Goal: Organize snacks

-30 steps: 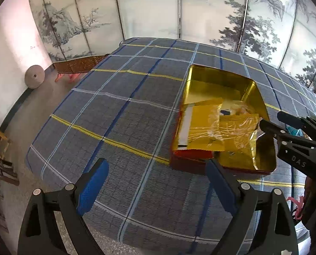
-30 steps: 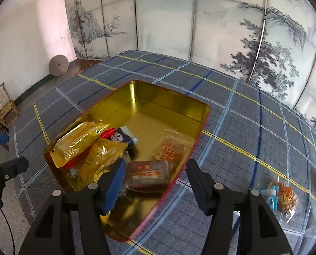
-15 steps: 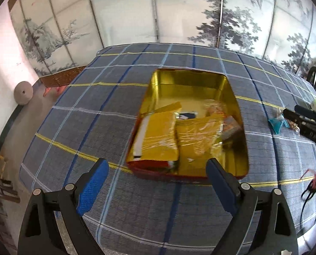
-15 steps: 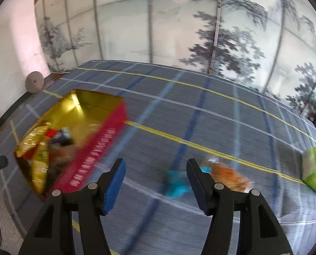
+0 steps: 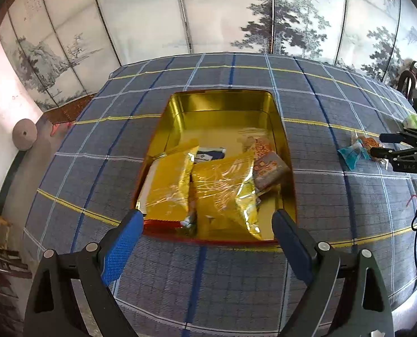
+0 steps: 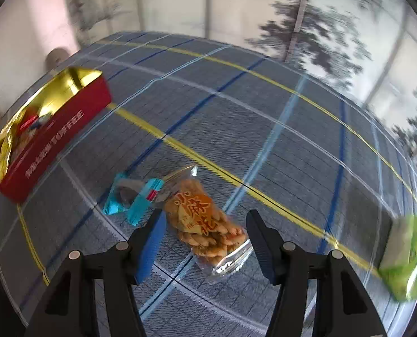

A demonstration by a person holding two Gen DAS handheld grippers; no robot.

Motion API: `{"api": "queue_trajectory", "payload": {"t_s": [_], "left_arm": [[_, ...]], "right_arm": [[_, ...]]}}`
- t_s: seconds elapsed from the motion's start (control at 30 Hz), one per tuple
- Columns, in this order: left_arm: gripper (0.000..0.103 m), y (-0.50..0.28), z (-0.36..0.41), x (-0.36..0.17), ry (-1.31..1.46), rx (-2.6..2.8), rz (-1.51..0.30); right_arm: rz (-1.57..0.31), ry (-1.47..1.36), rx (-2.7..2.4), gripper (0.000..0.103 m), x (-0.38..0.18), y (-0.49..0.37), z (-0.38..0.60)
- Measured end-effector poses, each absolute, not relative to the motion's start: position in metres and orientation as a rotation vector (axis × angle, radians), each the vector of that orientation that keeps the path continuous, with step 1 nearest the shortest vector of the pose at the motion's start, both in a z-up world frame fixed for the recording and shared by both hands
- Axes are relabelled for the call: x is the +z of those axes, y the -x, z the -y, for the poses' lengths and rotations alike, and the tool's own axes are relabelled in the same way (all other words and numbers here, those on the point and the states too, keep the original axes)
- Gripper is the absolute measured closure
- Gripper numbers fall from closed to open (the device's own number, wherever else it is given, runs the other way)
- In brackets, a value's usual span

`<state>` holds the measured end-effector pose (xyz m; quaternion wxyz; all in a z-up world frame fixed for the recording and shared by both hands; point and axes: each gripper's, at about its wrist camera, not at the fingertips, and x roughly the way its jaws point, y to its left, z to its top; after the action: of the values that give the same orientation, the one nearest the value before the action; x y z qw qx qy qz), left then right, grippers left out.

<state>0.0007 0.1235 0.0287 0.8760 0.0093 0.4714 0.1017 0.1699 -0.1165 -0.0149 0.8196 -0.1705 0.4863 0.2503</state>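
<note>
With its jaws apart and nothing between them, the right gripper [image 6: 204, 237] hangs over the clear bag of fried twists [image 6: 205, 221] at lower centre of the right wrist view, so the pick-up step looks in hand. A blue packet [image 6: 132, 198] lies just left of the bag, and the tin [image 6: 54, 137] sits at upper left. Next comes lowering and closing on the bag alone. The left gripper [image 5: 205, 248] stands wide and empty by the tin's near rim.
</note>
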Motion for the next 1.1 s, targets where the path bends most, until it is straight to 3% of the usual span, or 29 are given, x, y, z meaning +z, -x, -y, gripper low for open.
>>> {"api": "queue_trajectory", "payload": {"t_s": [0.17, 0.37, 0.6, 1.1], "left_arm": [[0.012, -0.006, -0.114, 0.027, -0.031, 0.205, -0.999], [0.012, -0.016, -0.100, 0.023, -0.054, 0.184, -1.011], [0.012, -0.033, -0.070, 0.016, -0.093, 0.122, -1.003], [0.012, -0.082, 0.011, -0.007, -0.221, -0.079, -0.962]], "right_arm": [[-1.050, 0.467, 0.585, 0.042, -0.026, -0.178, 0.107], [-1.051, 0.374, 0.598, 0.042, -0.032, -0.182, 0.117], [-0.991, 0.267, 0.507, 0.059, -0.033, -0.164, 0.131], [-0.932, 0.103, 0.170, 0.060, -0.037, -0.136, 0.188]]}}
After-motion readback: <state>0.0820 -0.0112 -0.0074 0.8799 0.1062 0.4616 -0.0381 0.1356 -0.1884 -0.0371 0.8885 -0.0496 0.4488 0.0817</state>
